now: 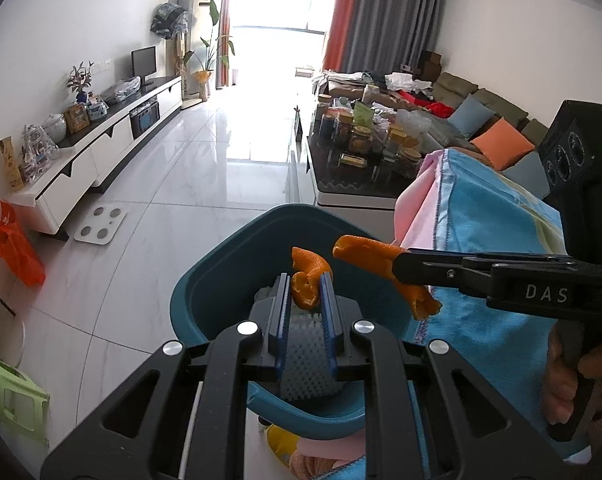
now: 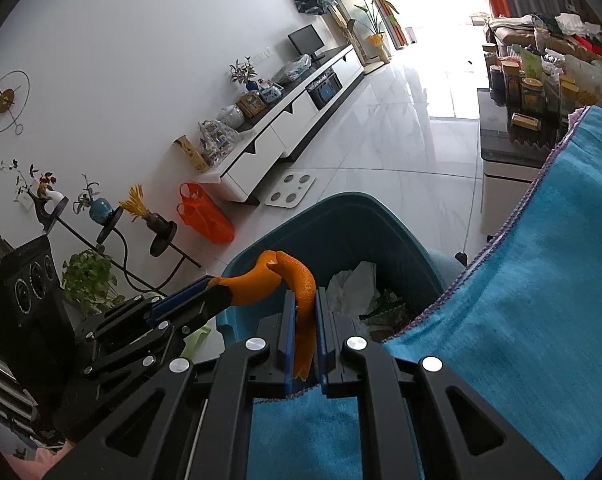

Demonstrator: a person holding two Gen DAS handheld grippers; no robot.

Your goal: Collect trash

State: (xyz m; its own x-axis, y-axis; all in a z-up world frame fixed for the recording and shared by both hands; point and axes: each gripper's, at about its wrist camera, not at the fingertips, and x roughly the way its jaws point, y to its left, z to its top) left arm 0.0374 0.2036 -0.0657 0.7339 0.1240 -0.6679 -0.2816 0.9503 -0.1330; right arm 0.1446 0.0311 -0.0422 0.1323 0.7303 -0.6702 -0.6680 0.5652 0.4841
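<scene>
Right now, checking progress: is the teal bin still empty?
No: the teal bin already holds crumpled white paper in the right wrist view.

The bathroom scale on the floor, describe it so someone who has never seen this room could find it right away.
Start at the long white TV cabinet along the wall. At its near end, just past the teal bin, a flat white square lies on the pale tiles: the scale. Four round metal discs on top set it apart from the orange bag slumped beside it.
</scene>
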